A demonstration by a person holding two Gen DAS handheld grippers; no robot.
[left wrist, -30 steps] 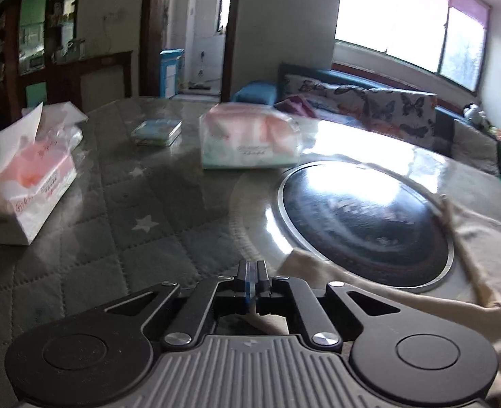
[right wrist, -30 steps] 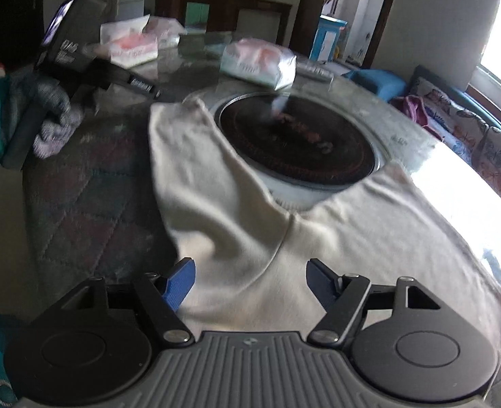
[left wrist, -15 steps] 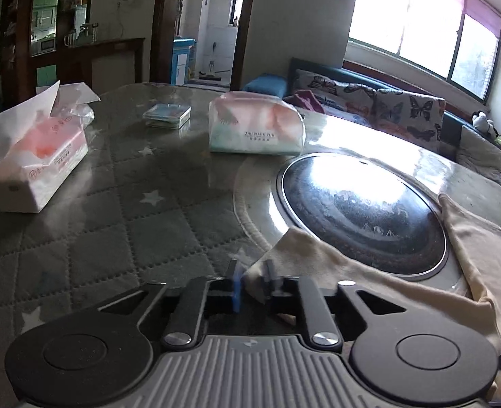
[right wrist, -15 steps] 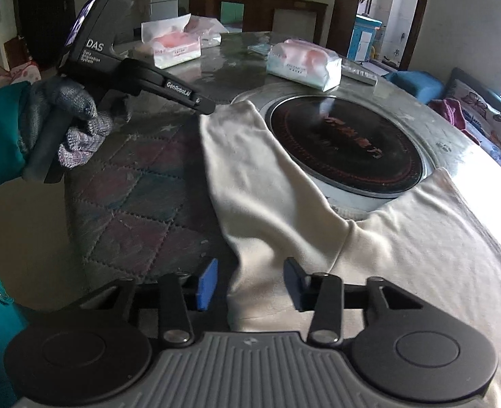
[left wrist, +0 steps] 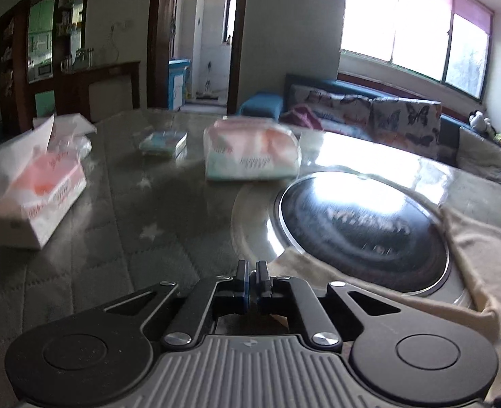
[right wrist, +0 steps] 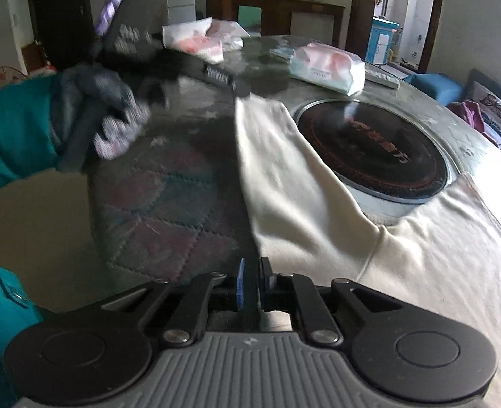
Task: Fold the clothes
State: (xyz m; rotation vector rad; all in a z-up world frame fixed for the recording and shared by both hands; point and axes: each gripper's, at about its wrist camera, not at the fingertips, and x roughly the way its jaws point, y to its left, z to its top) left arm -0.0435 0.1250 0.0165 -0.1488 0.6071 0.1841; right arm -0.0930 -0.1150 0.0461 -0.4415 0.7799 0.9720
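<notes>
Since the earlier frame, the right gripper (right wrist: 251,284) has been brought from wide apart to nearly together, its jaws now pinched on the near left edge of the shirt (right wrist: 403,255); the left gripper (left wrist: 252,282), loosened on the cloth half a second ago, is again closed, though whether fabric is caught between its jaws cannot be told. From the left wrist view, the shirt (left wrist: 481,258) is seen just beside the closed fingertips and draped to the right around the rim of the cooktop (left wrist: 362,227). From the right wrist view, the cream shirt is spread flat on the table (right wrist: 168,204), one sleeve stretched away along the left of the round black cooktop (right wrist: 369,149), the body lying to the right. At the far tip of that sleeve the left gripper (right wrist: 240,90) is seen, held in a gloved left hand (right wrist: 111,119), blurred. Farther off, a tissue box (left wrist: 36,200) stands at the left, and a soft tissue pack (left wrist: 250,156) lies beyond the cooktop with a small pack (left wrist: 163,142) beside it.
</notes>
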